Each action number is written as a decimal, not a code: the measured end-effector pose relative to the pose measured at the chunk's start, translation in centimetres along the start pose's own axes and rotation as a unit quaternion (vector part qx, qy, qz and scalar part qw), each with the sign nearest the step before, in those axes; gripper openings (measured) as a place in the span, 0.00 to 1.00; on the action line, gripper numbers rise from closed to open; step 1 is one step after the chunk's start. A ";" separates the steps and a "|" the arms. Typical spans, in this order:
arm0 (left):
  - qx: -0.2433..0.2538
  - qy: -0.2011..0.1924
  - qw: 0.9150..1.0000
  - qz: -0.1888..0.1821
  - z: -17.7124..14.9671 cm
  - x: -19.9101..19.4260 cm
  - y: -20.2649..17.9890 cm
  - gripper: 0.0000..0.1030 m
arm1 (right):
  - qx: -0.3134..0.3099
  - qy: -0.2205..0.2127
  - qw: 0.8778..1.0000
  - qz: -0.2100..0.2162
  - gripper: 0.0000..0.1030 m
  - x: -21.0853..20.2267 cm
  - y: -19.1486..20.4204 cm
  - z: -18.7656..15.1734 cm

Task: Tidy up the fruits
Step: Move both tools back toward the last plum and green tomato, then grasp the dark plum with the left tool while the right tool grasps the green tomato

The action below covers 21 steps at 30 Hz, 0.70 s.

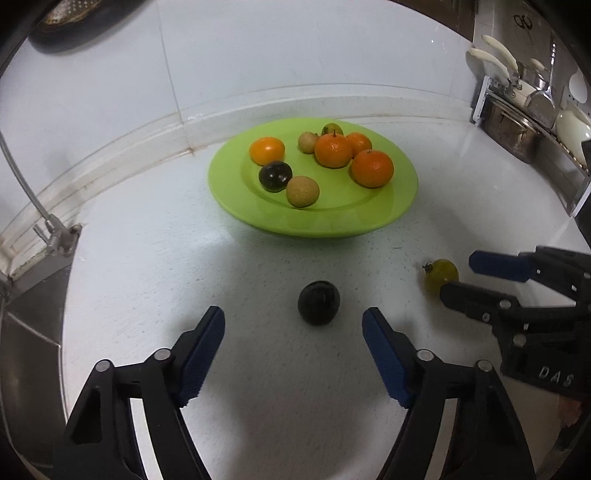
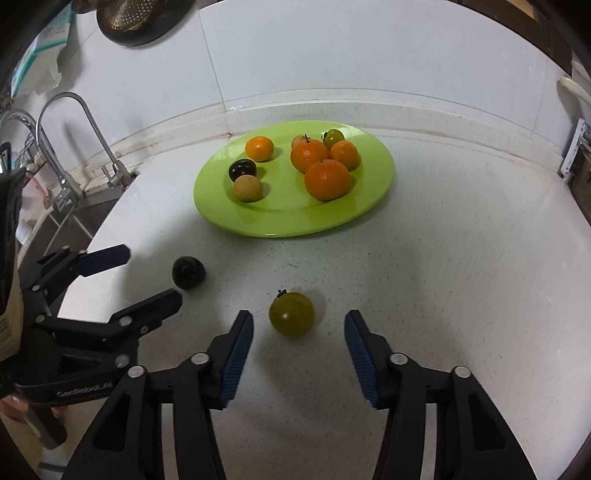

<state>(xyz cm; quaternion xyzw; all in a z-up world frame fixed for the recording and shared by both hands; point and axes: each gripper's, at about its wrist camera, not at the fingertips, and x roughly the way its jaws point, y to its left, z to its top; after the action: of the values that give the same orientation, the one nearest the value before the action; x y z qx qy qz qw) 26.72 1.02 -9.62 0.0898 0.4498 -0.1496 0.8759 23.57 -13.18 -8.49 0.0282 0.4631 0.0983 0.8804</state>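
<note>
A lime-green plate (image 1: pixel 332 218) (image 2: pixel 288 218) sits near the back wall and holds several oranges, a dark plum (image 1: pixel 275 176), tan round fruits and a small green tomato. On the white counter in front of it lie a loose dark plum (image 1: pixel 318 302) (image 2: pixel 188 272) and a loose green tomato (image 1: pixel 441 275) (image 2: pixel 291 314). My left gripper (image 1: pixel 293 315) (image 2: pixel 151 274) stands open, its blue pads either side of the loose plum without touching it. My right gripper (image 2: pixel 299 316) (image 1: pixel 460 277) is open around the loose tomato, with gaps on both sides.
A sink with a curved tap (image 2: pixel 66 110) lies off the counter's left edge (image 1: pixel 66 295). A rack with metal pots and cream-handled utensils (image 1: pixel 517 122) stands at the back right. A colander (image 2: pixel 133 22) hangs on the wall. The two grippers are side by side, close together.
</note>
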 end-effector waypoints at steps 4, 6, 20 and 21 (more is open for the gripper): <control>-0.006 0.005 1.000 -0.010 0.5 0.8 -0.1 0.61 | 0.007 0.008 1.000 0.012 0.43 0.5 -0.1 0.1; -0.010 0.010 1.000 -0.014 0.7 1.3 -0.2 0.57 | 0.007 0.009 1.000 0.016 0.40 0.7 -0.1 0.1; -0.026 0.028 0.999 -0.040 0.8 2.1 -0.3 0.26 | 0.001 0.018 1.000 0.026 0.30 1.7 0.0 0.6; -0.024 0.026 0.999 -0.037 0.8 1.9 -0.3 0.26 | 0.001 0.017 1.000 0.026 0.29 1.7 0.0 0.6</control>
<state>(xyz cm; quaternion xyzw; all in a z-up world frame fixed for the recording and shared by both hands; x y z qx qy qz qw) 28.27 0.11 -10.74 0.0553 0.4792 -0.1689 0.8595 25.01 -12.80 -9.51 0.0394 0.4775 0.1211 0.8694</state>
